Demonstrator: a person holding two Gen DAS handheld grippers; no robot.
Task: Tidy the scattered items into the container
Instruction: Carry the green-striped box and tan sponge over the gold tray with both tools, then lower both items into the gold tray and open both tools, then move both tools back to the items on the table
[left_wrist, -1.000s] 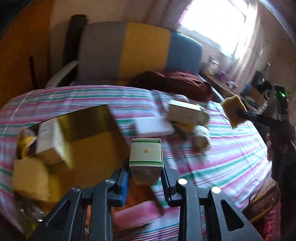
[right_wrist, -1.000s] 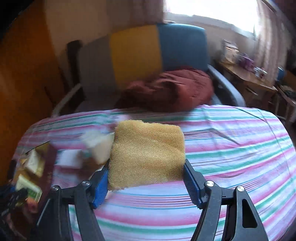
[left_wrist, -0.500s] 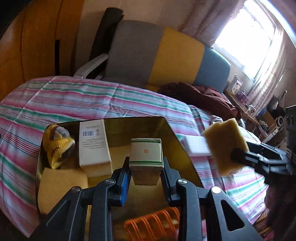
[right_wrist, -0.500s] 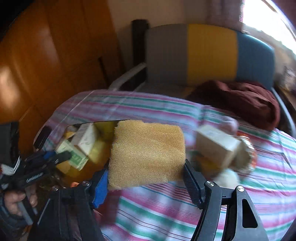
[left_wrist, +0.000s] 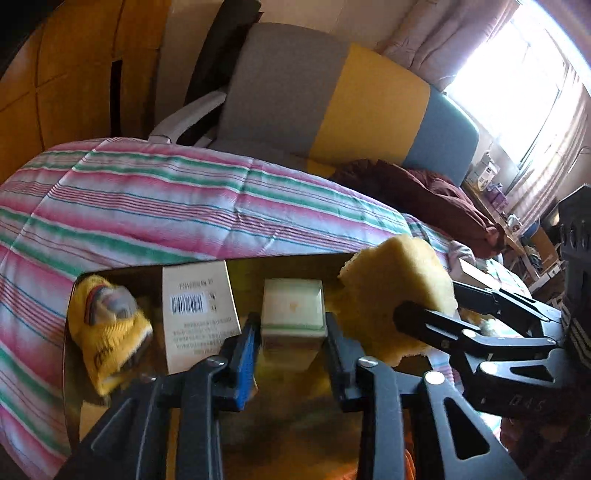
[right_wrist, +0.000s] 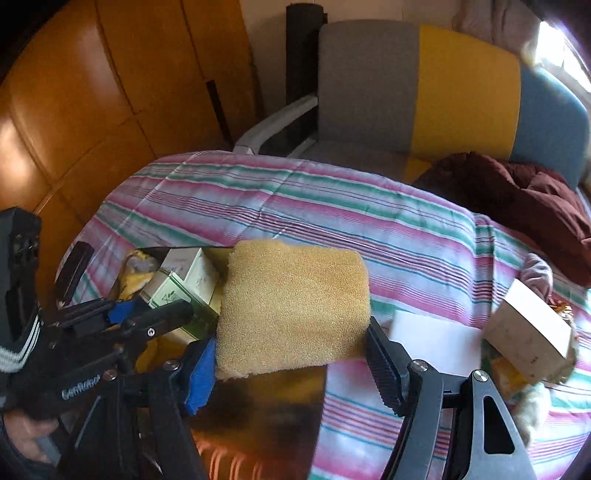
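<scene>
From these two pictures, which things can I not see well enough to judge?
- Left wrist view: the container floor is blurred and hidden behind the left gripper; whether the small box has landed is unclear.
- Right wrist view: the sponge in the right gripper hides most of the container.
- Right wrist view: the items under the white box are blurred and cut off by the edge.
</scene>
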